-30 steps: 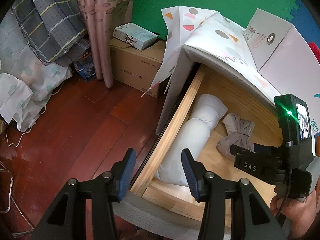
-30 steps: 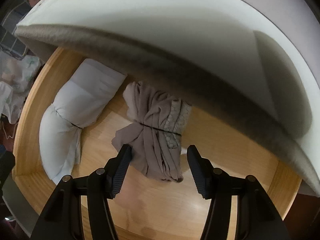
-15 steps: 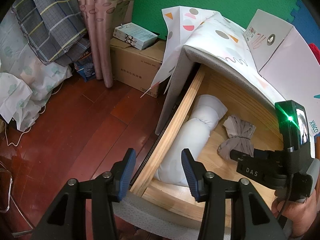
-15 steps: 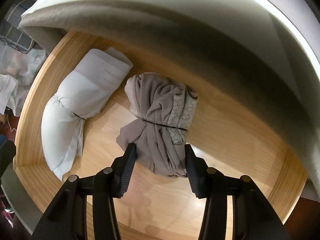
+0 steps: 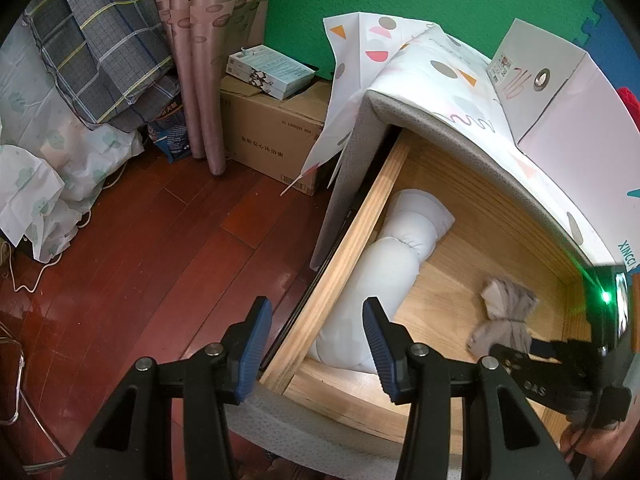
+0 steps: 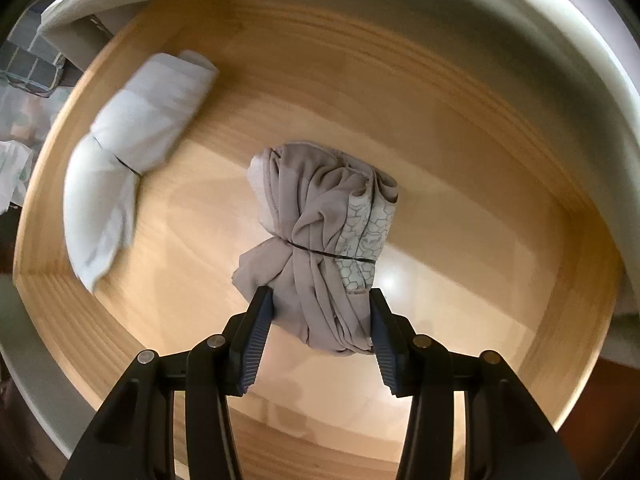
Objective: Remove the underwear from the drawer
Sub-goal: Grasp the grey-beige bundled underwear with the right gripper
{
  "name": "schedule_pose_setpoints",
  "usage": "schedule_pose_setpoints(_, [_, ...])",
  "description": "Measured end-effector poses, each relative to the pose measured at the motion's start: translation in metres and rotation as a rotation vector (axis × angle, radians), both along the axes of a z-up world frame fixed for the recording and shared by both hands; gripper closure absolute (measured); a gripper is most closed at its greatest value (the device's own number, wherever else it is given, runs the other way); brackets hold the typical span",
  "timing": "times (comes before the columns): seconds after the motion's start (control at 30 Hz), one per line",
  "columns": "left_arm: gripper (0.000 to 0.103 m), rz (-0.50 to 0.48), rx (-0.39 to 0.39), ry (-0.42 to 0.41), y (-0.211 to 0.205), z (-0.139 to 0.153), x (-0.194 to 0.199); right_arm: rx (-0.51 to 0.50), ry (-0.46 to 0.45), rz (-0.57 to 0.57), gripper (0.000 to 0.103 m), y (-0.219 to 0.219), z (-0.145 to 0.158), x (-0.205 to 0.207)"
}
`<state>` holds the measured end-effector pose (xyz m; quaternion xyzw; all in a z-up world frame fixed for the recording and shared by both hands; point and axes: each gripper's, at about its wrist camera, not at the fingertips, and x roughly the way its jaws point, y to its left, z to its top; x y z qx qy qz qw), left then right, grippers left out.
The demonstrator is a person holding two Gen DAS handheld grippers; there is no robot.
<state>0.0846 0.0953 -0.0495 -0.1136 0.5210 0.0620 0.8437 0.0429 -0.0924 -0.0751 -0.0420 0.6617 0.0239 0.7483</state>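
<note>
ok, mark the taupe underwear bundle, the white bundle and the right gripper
taupe underwear bundle (image 6: 320,240), right wrist view, on the tied middle.
white bundle (image 5: 384,264), left wrist view, on its lower half.
right gripper (image 6: 320,320), right wrist view, midway between fingertips.

White roll (image 6: 132,152) blurred; underwear bundle (image 5: 506,312) partly hidden.

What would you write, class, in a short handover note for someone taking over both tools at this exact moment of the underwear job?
Right tool: inside the open drawer, shut on the near end of the taupe underwear bundle, which is tied with a thin band; it looks raised off the drawer floor.
Left tool: open, empty, hovering over the drawer's front left corner.
White bundle: lies along the drawer's left side, untouched.
Done: drawer open, taupe bundle gripped.
Left: bring the bundle clear of the drawer and set it down outside.
</note>
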Motion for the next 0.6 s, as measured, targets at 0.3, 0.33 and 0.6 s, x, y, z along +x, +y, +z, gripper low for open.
schedule_pose_setpoints(0.3, [0.055,-0.003,0.007,-0.001,-0.002,0.000,0.000,-0.008,0.062,-0.122,0.060,-0.036,-0.003,-0.031])
schedule_pose_setpoints(0.33, [0.055,-0.003,0.010,-0.002,-0.002,0.000,0.000,-0.007,0.069,-0.133,0.060,-0.039,-0.003,-0.033])
schedule_pose_setpoints(0.6, [0.055,-0.007,0.023,-0.002,-0.005,0.001,-0.001,0.017,0.143,-0.237,0.059,-0.051,-0.008,-0.055])
